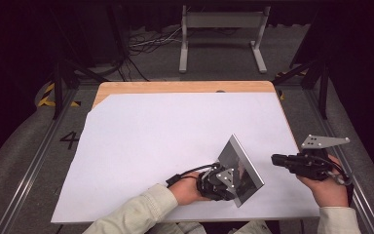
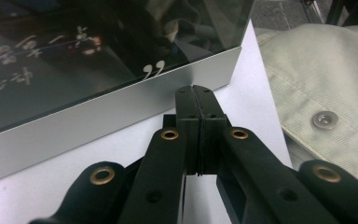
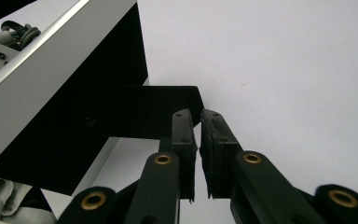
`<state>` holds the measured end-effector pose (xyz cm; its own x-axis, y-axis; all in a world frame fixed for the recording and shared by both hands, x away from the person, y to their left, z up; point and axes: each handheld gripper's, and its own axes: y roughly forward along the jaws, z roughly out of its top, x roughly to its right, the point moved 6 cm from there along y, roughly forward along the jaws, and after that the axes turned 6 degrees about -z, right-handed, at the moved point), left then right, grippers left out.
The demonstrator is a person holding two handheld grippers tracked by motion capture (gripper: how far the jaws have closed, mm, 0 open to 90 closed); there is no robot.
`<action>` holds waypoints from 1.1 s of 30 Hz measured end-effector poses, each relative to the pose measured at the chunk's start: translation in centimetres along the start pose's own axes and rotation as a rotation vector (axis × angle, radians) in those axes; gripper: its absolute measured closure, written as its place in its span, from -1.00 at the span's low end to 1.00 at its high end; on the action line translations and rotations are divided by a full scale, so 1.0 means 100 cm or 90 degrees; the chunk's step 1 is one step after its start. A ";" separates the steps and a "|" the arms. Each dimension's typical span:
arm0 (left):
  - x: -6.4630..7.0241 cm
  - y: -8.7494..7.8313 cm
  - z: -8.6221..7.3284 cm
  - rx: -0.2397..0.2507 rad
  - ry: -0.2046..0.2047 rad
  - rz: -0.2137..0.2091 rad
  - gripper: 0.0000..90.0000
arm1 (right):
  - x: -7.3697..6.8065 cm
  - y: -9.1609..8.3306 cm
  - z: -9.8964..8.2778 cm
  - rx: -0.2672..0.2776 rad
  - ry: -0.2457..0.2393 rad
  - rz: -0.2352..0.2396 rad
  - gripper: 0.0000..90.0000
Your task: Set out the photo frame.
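A picture frame [image 1: 241, 165] with a silver rim and dark glass stands tilted on the white sheet [image 1: 165, 126]. My left gripper [image 1: 226, 183] is at its near lower side. In the left gripper view this gripper [image 2: 193, 88] is shut on nothing, its tips against the frame's silver edge [image 2: 98, 121]. My right gripper [image 1: 274, 158] hovers just right of the frame. In the right gripper view this gripper [image 3: 198, 114] shows a narrow gap between its jaws. Its tips sit just below the corner of the black back stand [image 3: 135, 112], beside the silver rim [image 3: 51, 60].
The sheet covers most of a wooden table [image 1: 175, 87]. A grey metal stand [image 1: 221, 34] and cables [image 1: 146, 44] lie on the floor beyond the table. A light sleeve [image 2: 326, 93] is close to the right of my left gripper.
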<state>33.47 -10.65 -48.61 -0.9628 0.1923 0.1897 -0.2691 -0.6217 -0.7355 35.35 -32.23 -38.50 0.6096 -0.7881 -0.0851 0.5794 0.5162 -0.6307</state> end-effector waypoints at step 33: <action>-0.009 -0.055 -0.040 0.033 -0.056 0.045 1.00 | -0.012 -0.005 0.018 -0.047 0.076 -0.054 0.78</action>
<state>35.88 -4.36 -47.36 -0.9773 0.0798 0.1964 -0.1985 -0.6698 -0.7155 35.28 -31.00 -36.69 0.4889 -0.8645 -0.1166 0.5823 0.4229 -0.6944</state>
